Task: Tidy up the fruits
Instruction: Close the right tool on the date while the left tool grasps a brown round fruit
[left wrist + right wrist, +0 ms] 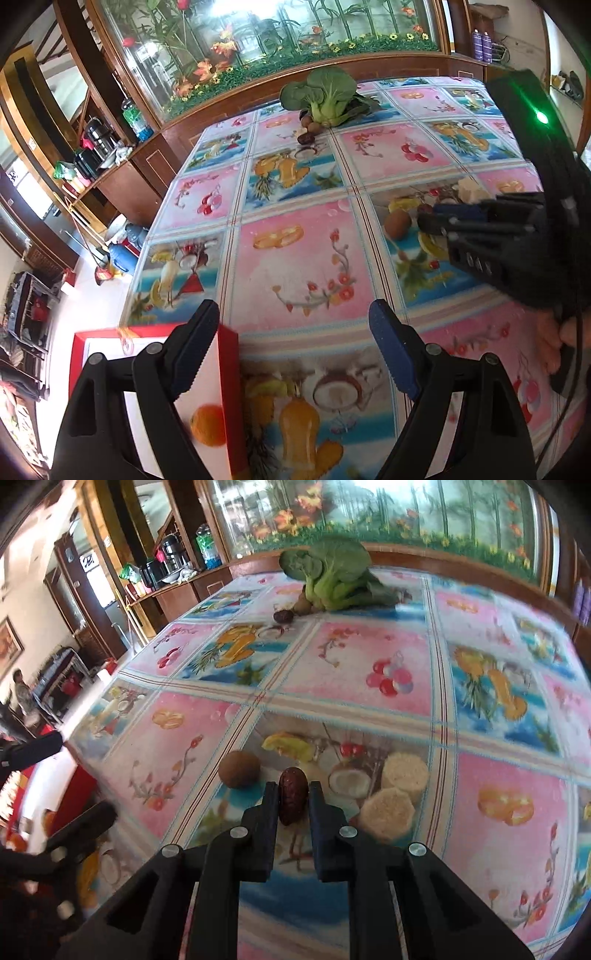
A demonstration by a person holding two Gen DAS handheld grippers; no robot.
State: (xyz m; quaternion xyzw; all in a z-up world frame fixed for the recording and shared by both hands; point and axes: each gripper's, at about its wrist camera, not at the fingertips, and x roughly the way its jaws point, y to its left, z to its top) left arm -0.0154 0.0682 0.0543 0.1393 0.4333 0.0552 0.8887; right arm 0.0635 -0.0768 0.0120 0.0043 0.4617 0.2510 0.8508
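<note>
The right gripper (293, 794) is clamping its two black fingers on a dark red oblong date (293, 795). A brown round kiwi (239, 769) is lying just left of the date. The left gripper (295, 332) is holding its jaws wide apart, gripping nothing. A red-walled white box (231, 387) with an orange round fruit (208, 424) is sitting well left of the date. A green leafy bok choy (332, 576) is resting far beyond it.

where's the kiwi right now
In the right wrist view the kiwi lies on the fruit-print tablecloth, just left of the red date held in the right gripper, not touching it.
</note>
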